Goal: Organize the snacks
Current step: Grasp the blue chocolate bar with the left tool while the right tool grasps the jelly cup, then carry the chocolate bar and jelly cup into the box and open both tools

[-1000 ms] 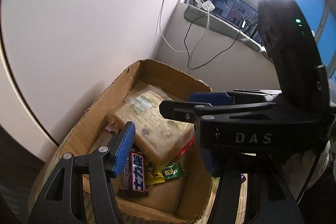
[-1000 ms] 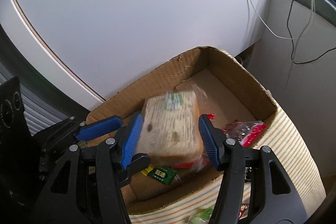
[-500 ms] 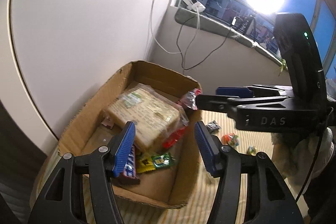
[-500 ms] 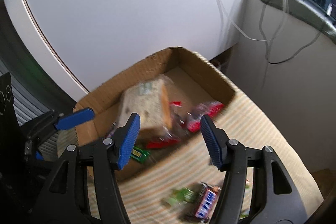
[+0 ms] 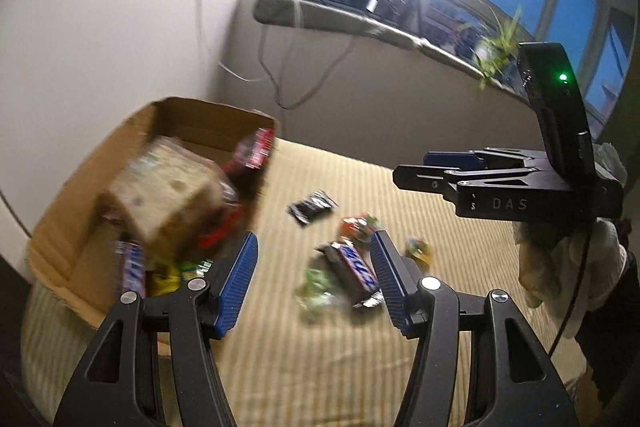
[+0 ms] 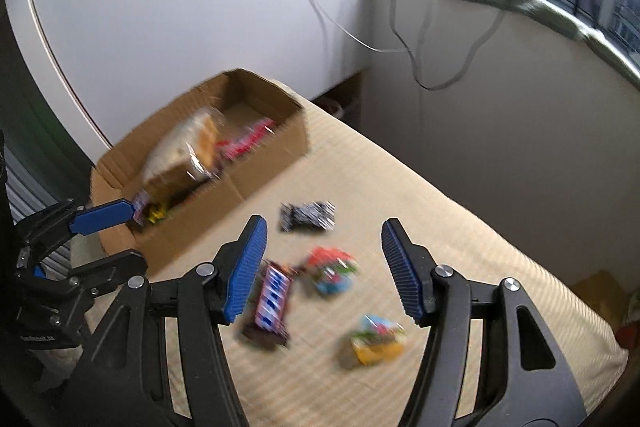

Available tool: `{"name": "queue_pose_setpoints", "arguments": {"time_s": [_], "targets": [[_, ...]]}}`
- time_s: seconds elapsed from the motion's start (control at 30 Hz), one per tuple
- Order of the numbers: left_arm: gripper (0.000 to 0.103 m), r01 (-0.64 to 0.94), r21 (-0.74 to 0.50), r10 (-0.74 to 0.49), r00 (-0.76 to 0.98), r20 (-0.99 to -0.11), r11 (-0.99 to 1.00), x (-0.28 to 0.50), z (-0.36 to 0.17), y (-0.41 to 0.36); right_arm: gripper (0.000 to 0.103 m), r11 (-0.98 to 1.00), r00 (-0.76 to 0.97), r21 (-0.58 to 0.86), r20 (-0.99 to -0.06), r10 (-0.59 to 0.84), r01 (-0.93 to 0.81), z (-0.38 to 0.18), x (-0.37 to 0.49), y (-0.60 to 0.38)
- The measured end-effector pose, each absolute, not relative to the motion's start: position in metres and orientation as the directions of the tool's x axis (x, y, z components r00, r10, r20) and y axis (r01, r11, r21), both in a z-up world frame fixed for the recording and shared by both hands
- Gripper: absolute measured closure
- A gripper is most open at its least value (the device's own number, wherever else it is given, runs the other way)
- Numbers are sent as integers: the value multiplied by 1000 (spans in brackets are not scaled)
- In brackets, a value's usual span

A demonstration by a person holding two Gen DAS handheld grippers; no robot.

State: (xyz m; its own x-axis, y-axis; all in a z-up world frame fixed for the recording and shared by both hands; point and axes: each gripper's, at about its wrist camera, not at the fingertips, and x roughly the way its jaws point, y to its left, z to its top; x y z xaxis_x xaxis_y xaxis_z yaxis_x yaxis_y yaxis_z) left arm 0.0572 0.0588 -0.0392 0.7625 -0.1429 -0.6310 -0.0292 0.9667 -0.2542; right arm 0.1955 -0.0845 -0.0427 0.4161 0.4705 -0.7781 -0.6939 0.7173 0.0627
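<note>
Both views swing off the box [image 6: 208, 163] at 10 o'clock onto loose snacks; right hand-held gripper [image 6: 322, 267] and left hand-held gripper [image 5: 312, 283] gape wide, empty, next pick being the chocolate bar [image 6: 272, 297].

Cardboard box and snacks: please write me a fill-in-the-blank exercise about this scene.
1. The bread loaf lies inside the ____ box.
2. The black packet lies on the striped surface, ____ the box.
3. Both hand-held grippers, left and right, hold ____.

Missing words: cardboard; outside; nothing
</note>
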Motion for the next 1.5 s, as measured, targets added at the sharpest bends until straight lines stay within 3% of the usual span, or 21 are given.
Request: {"name": "queue_pose_setpoints", "arguments": {"time_s": [0.2, 0.37, 0.5, 0.77, 0.87, 1.03, 1.27, 1.37, 1.5], "targets": [[57, 42, -264, -211, 724, -656, 964, 68, -51, 30, 41, 749, 415, 64, -800, 433, -659, -65, 197, -116], [58, 64, -255, -228, 683, -694, 965, 81, -65, 11, 41, 756, 401, 59, -819, 410, -652, -88, 193, -130], [58, 52, -230, -206, 659, -723, 972, 91, -75, 3, 50, 754, 369, 79, -836, 407, -652, -103, 195, -134], [58, 29, -199, -175, 614, -770, 980, 114, -95, -5, 51, 730, 345, 83, -842, 416, -679, -116, 194, -129], [58, 27, -185, -163, 605, -779, 982, 120, -100, -7, 59, 721, 332, 84, -847, 414, -688, -121, 195, -125], [59, 31, -152, -140, 596, -791, 988, 126, -104, -12, 60, 717, 328, 74, -854, 405, -693, -129, 195, -124], [75, 36, -75, -82, 602, -794, 996, 131, -112, -21, 69, 718, 323, 77, -856, 404, -692, -133, 197, -128], [76, 36, -78, -84, 605, -792, 996, 132, -113, -21, 77, 719, 323, 80, -856, 405, -690, -133, 197, -129], [76, 37, -93, -96, 607, -789, 995, 130, -111, -20, 78, 724, 321, 90, -854, 410, -684, -131, 196, -133]]}}
